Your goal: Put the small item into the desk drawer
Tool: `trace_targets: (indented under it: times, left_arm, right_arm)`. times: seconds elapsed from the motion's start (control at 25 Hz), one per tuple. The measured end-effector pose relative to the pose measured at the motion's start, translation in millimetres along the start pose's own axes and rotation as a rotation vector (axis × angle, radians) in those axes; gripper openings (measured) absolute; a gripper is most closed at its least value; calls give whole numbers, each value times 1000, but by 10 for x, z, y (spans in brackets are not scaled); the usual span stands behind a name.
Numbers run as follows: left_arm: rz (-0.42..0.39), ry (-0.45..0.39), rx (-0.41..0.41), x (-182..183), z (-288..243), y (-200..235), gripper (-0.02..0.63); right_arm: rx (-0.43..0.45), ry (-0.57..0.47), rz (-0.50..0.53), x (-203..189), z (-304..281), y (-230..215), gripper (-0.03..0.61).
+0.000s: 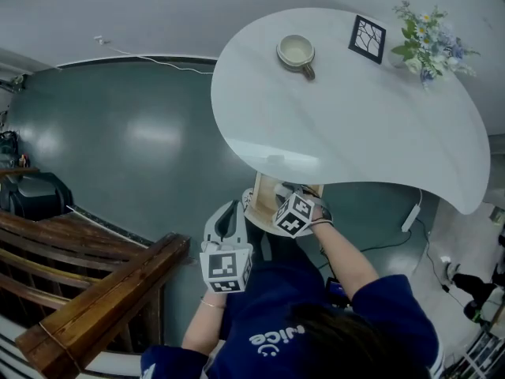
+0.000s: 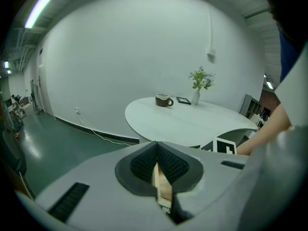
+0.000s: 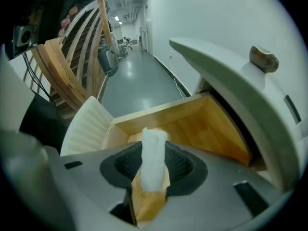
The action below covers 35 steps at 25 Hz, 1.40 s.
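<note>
**Setting:** grey-green floor; white tabletop [image 1: 355, 133]; wooden drawer [image 3: 192, 124] standing open beneath its near edge.

**Item:** small white roll-like piece [image 3: 154, 153], clamped between the pads of the right gripper [image 3: 155, 170] and held over the open drawer.

**Orientation:** long axis runs along the jaws, with the free end pointing down toward the drawer's inside.

**Left gripper** [image 2: 158, 165]**:** jaws together, holding nothing, near the drawer.

**Step, as judged:** placing.

**Next move calls for:** lowering the piece within the drawer walls, then parting the jaws.

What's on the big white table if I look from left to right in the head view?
mug → framed picture → flowers
</note>
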State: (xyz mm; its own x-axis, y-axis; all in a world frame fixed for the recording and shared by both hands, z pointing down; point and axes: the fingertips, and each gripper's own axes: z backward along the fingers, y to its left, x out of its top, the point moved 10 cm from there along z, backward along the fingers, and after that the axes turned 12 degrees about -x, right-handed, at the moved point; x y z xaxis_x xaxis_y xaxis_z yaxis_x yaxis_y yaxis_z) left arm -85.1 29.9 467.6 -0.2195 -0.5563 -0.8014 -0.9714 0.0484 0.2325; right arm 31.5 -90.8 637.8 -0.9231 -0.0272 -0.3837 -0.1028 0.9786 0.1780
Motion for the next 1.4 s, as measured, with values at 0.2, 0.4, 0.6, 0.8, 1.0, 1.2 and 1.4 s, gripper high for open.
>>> trace_targets:
  times: [0.2, 0.4, 0.6, 0.8, 1.0, 1.2, 1.4]
  left_arm:
    - [6, 17, 34, -43, 24, 69, 3]
    - [10, 45, 50, -123, 21, 134, 3]
    - [-1, 76, 36, -195, -54, 106, 3]
    - [-9, 97, 26, -220, -106, 76, 3]
    - [-15, 113, 26, -229, -128, 82, 3]
    - [-27, 135, 35, -219, -140, 106, 3]
    - [-49, 144, 39, -237, -77, 101, 4]
  right_arm:
    - [34, 43, 65, -40, -293, 53, 149]
    - [50, 71, 169, -83, -518, 111, 149]
    - [68, 95, 188, -122, -699, 78, 149]
    - [81, 116, 200, -150, -821, 80, 149]
    - [94, 134, 202, -197, -915, 93, 150]
    - [106, 157, 244, -218, -1001, 142, 150]
    - [101, 175, 236, -218, -1053, 175, 155]
